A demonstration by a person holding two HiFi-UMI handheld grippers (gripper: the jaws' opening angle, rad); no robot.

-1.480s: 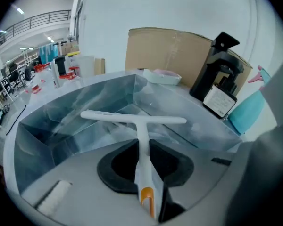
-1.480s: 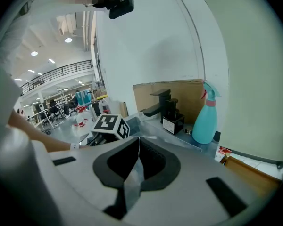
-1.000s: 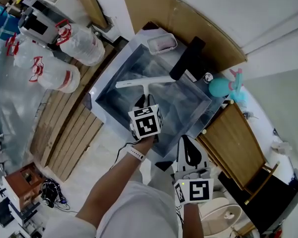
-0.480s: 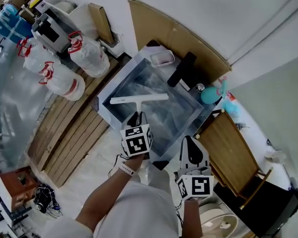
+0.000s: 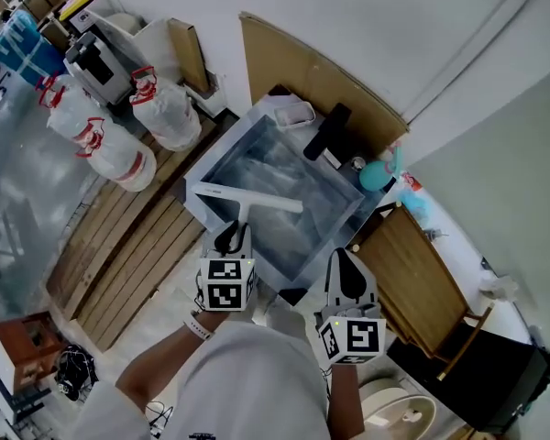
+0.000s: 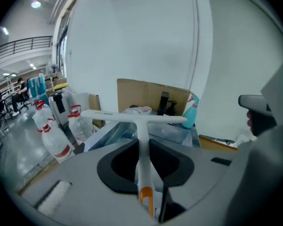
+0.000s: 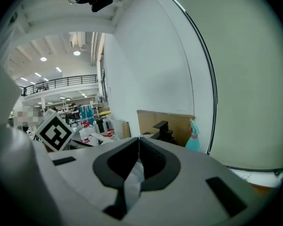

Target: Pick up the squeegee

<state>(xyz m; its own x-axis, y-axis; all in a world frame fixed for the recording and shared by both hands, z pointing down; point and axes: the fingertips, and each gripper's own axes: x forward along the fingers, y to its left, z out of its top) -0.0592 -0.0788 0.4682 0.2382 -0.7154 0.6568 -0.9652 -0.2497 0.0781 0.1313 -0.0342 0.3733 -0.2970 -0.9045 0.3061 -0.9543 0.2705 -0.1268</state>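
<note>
**A:** Head view. Left gripper (image 5: 231,238) sits at the near rim of the steel basin (image 5: 196,169). Squeegee (image 5: 252,199) blade lies crosswise over the basin's near-left part. The marker cube hides the grip from here.

**B:** Left gripper view shows it. Jaws partway closed, pressing the white handle from either side. Orange handle end pokes back behind them. Blade is out front, in the air above the basin.

**A:** Room around it?

**B:** Water bottles (image 5: 119,147) are well off to the left of the blade's end. Black fixture (image 5: 327,130) and teal spray bottle (image 5: 376,174) are at the basin's far right corner, well apart from the blade. Cardboard sheet (image 5: 302,62) stands behind, against the wall.

**A:** Right gripper (image 7: 139,139)?

**B:** Near the basin's near right corner, beside the wooden table (image 5: 422,273). In its own view the tips are together. A pale strip shows in the gap behind them; can't tell what it is.
</note>
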